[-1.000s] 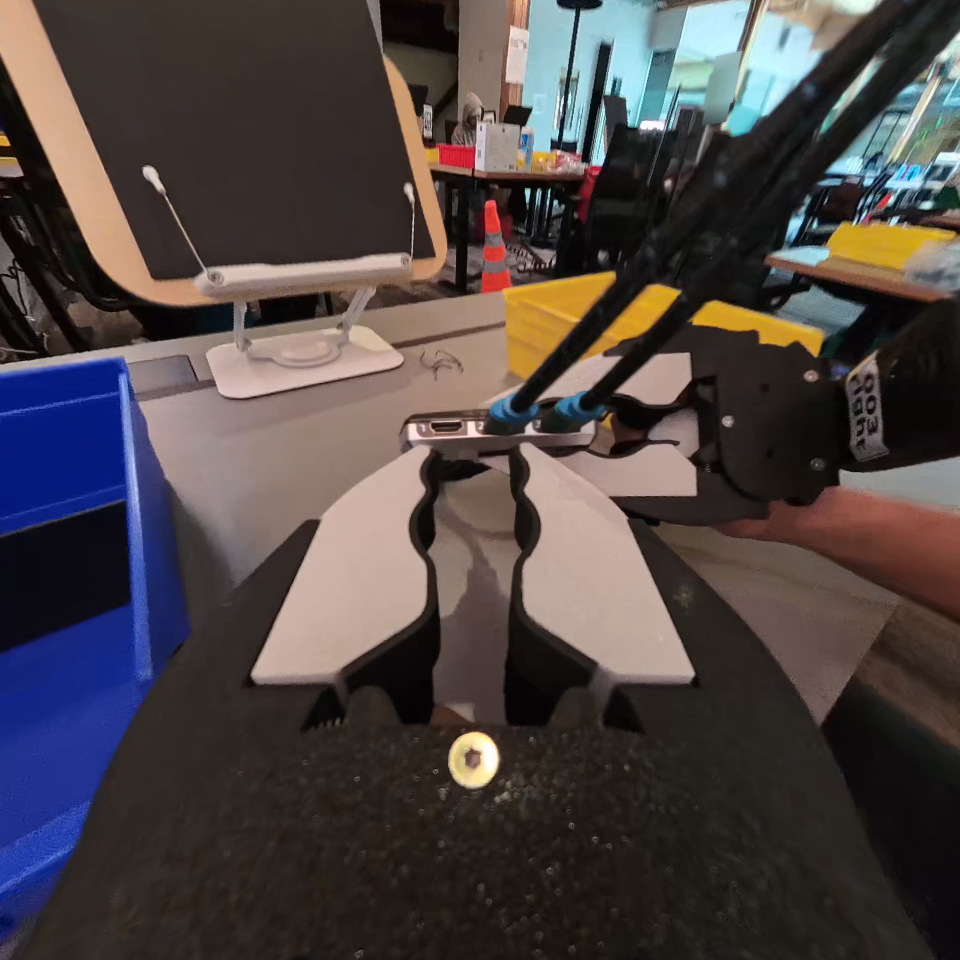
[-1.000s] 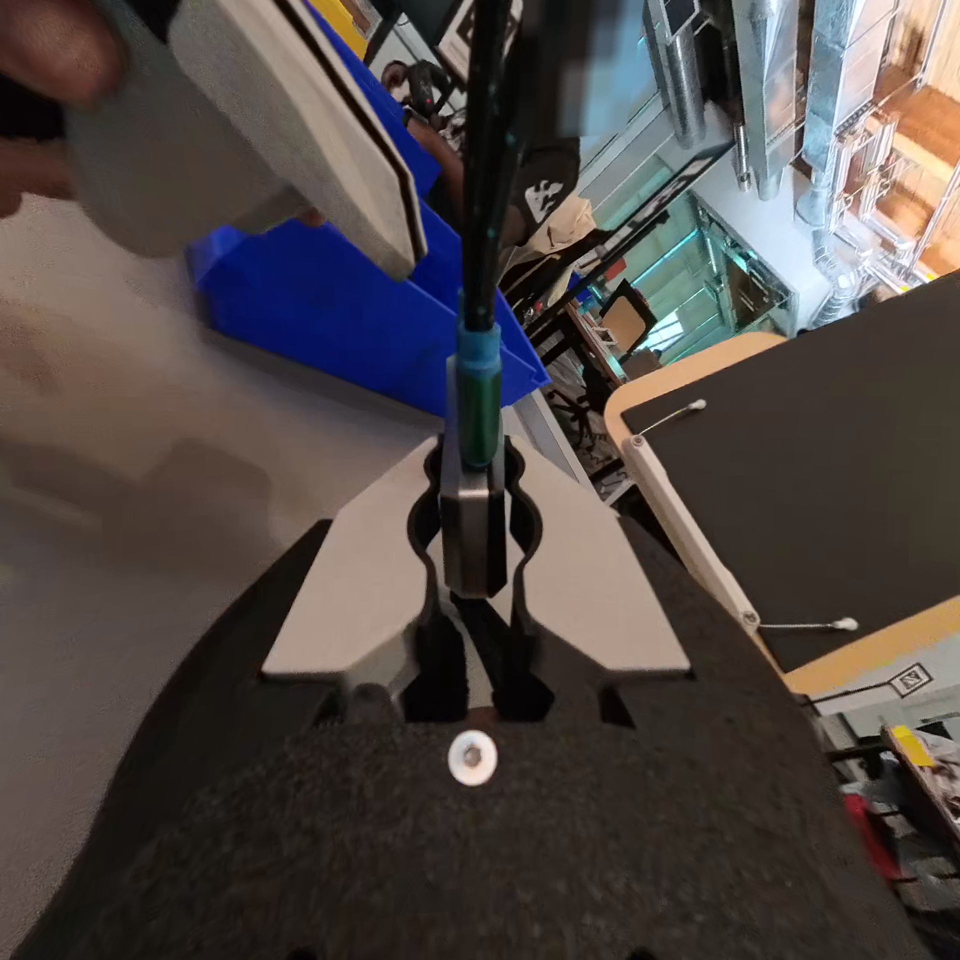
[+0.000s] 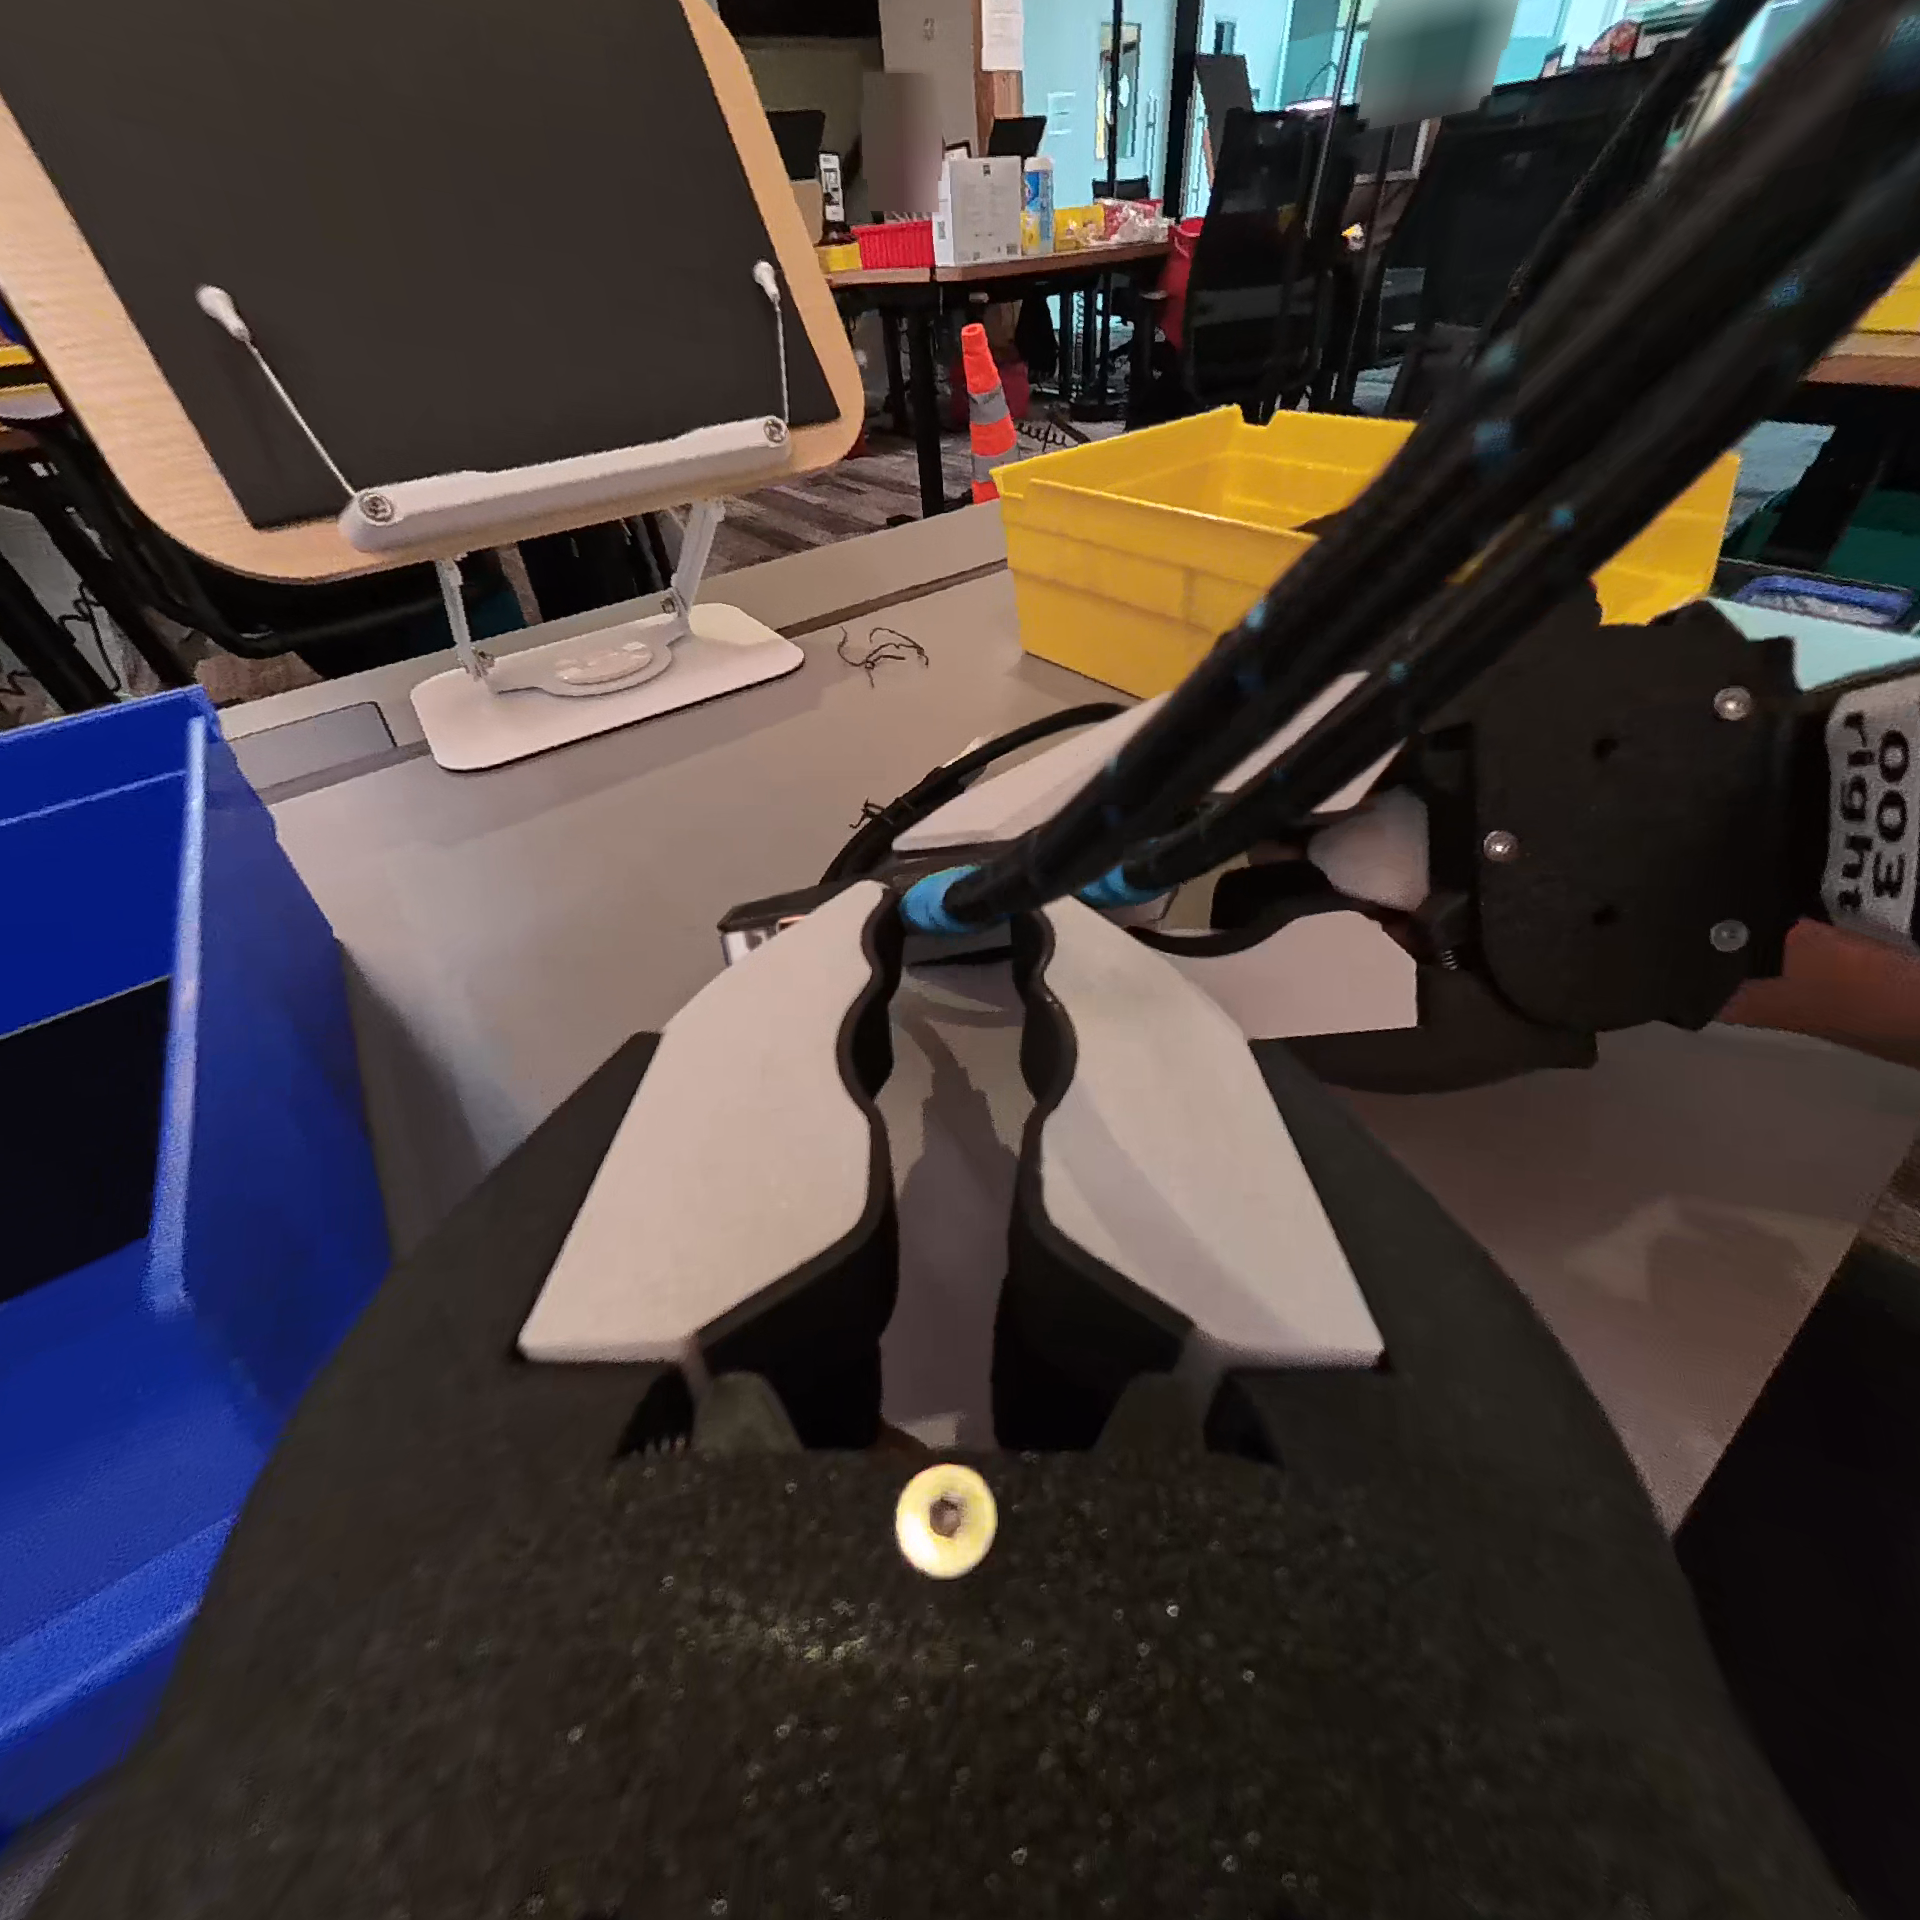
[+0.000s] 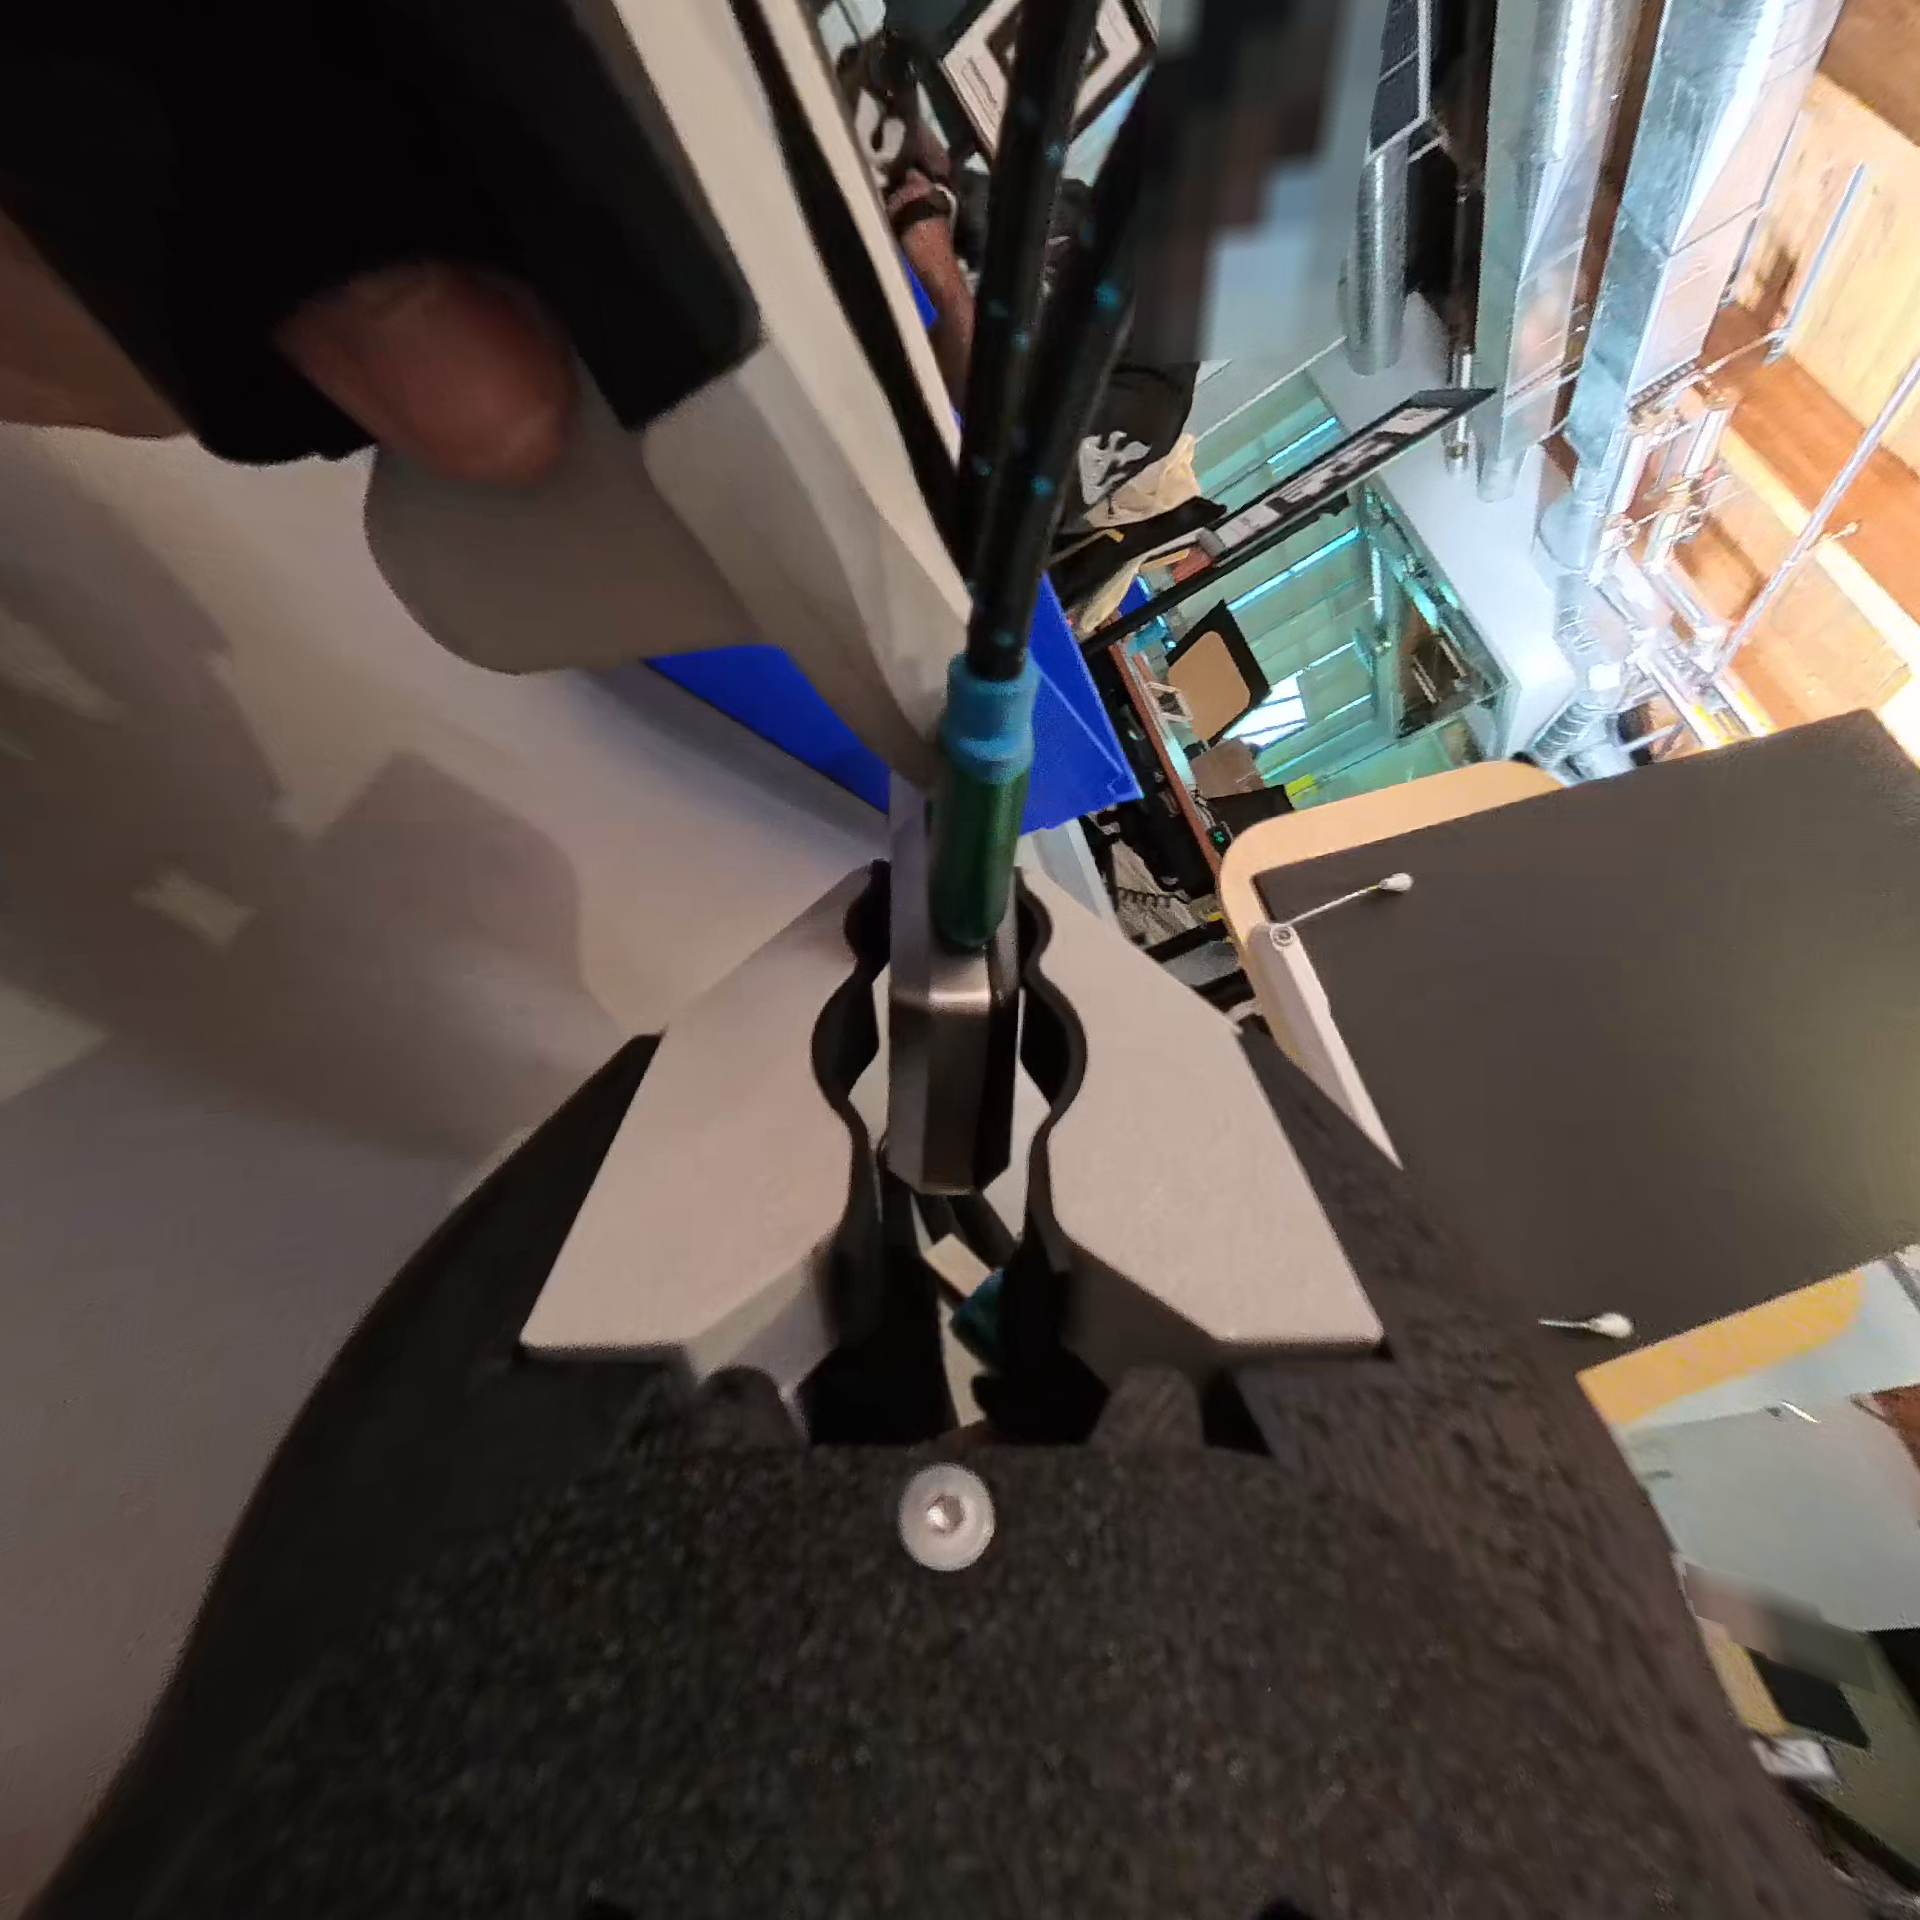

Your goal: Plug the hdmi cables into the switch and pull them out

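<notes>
I'm holding the switch (image 4: 951, 1081) pinched edge-on in the right gripper (image 4: 951, 1039), jaws pressing on its flat sides, lifted just over the counter (image 3: 582, 883). Two hdmi cables (image 3: 1351, 665) with blue collars are sitting in its ports; a third port toward the left end is looking empty, though it's small and partly hidden.

The left gripper (image 3: 951, 935) is sitting right at the nearest blue plug (image 3: 935, 906), jaws spread slightly and gripping nothing, tips on either side of the plug.

My read: I'm in the pull-out phase, or about to reseat. Next move is calling for closing the left jaws on the plug body, not the braided cord, then pulling straight along the port axis while the right hand is bracing the switch.

The left wrist view is giving me both plugs side by side, the switch front, the blue bin (image 3: 135, 1039) and yellow bin (image 3: 1164, 551). The right wrist view is showing only one plug (image 4: 977, 821) clearly, but it's confirming the grip on the switch, which the left view is mostly hiding behind cables.
</notes>
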A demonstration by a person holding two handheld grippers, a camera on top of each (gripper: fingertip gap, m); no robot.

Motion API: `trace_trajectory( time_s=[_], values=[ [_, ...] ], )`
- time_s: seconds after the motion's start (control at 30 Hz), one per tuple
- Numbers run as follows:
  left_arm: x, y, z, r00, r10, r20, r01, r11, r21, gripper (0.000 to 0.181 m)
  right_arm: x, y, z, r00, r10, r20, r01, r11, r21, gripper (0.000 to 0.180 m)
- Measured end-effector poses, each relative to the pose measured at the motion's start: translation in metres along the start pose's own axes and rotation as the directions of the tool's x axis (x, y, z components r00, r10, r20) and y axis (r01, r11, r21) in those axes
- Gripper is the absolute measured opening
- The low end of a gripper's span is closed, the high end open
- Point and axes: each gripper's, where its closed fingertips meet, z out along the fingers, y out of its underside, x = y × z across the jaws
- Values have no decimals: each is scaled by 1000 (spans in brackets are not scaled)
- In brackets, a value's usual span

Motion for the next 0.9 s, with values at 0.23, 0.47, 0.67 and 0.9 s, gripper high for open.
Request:
trace_trajectory(
  time_s=[0.23, 0.47, 0.67, 0.9],
  values=[
    [-3, 5, -2, 998, 26, 55, -25, 1000, -13, 20, 1, 2, 4, 998, -52, -42, 52, 999, -12, 22],
    [-4, -23, -18, 991, 104, 89, -109, 993, 46, 20, 36, 65, -3, 994, 13, -109, -34, 982, -186, 20],
    [-6, 50, 15, 984, -180, 13, 177, 954, -241, 20, 25, 59, -4, 998, -2, -65, -8, 988, -155, 20],
    [-7, 85, 12, 996, -35, -85, -8, 888, -459, 33, 19, 64, 3, 996, -35, -81, 20, 983, -183, 20]
  ],
)
